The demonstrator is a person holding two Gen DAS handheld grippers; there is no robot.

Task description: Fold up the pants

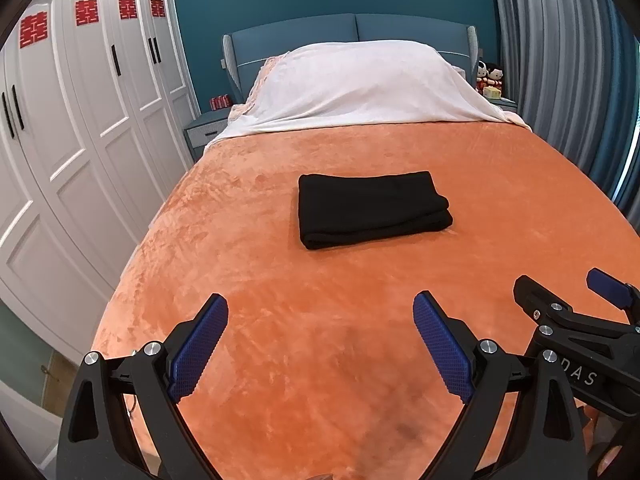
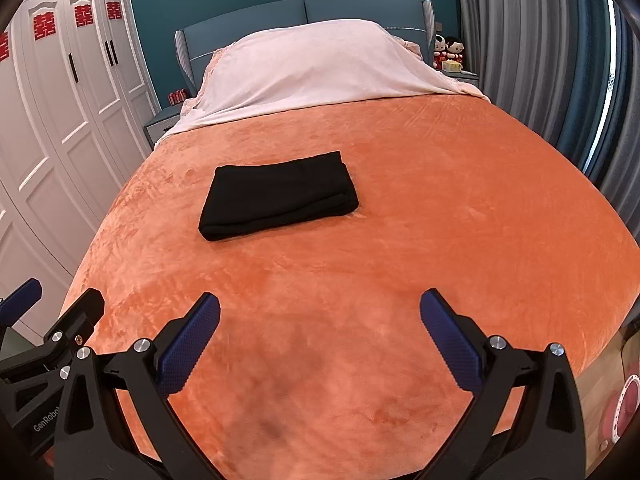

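Observation:
Black pants (image 1: 370,208) lie folded into a neat thick rectangle in the middle of the orange bed cover (image 1: 320,320); they also show in the right wrist view (image 2: 280,194). My left gripper (image 1: 320,312) is open and empty, held above the near end of the bed, well short of the pants. My right gripper (image 2: 320,310) is open and empty too, beside the left one. The right gripper shows at the right edge of the left wrist view (image 1: 568,292), and the left gripper at the left edge of the right wrist view (image 2: 60,296).
A white sheet (image 1: 360,84) covers the pillows at the blue headboard (image 1: 352,30). White wardrobes (image 1: 80,140) line the left side. Grey curtains (image 1: 560,60) hang on the right. Nightstands with dolls (image 1: 490,76) and red cans (image 1: 221,102) flank the bed.

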